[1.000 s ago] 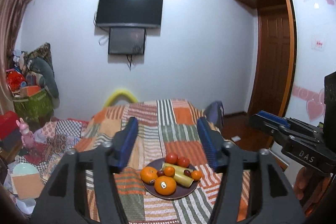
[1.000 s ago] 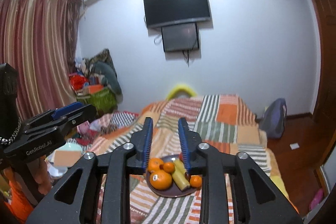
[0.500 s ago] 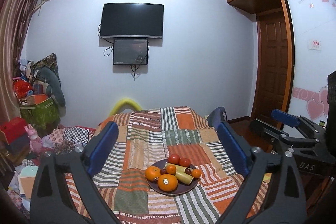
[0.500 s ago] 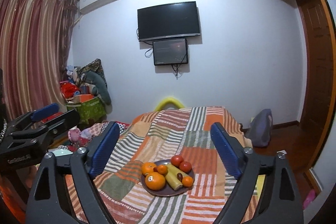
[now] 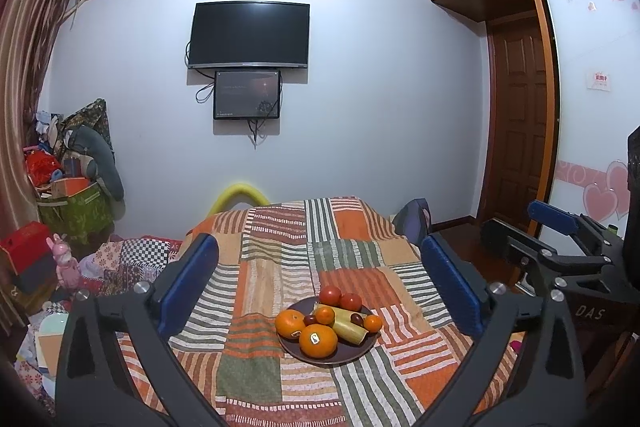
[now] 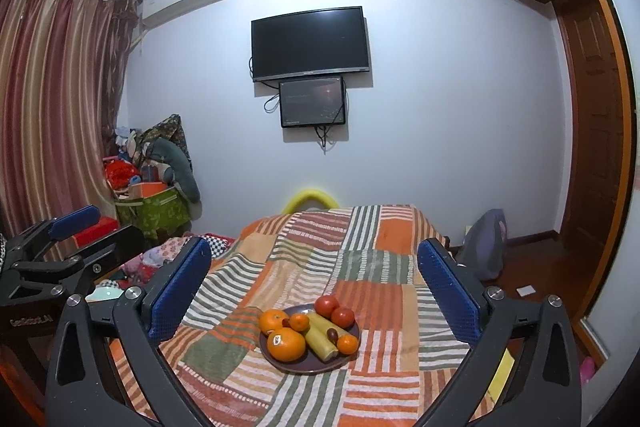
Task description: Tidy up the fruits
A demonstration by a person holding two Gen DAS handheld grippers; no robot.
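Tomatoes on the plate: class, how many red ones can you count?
2. Both sit at the plate's far edge: one tomato further back, the other beside it, nearer and to its right. More may hide behind the other fruit.

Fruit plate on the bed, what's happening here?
Nothing is being handled yet. A person holds two claws side by side, aimed at the plate on the striped patchwork bedspread. The left claw and right claw are both empty, jaws opening wide, short of the fruit. The plate carries oranges, two tomatoes and a yellow-green fruit; all untouched.
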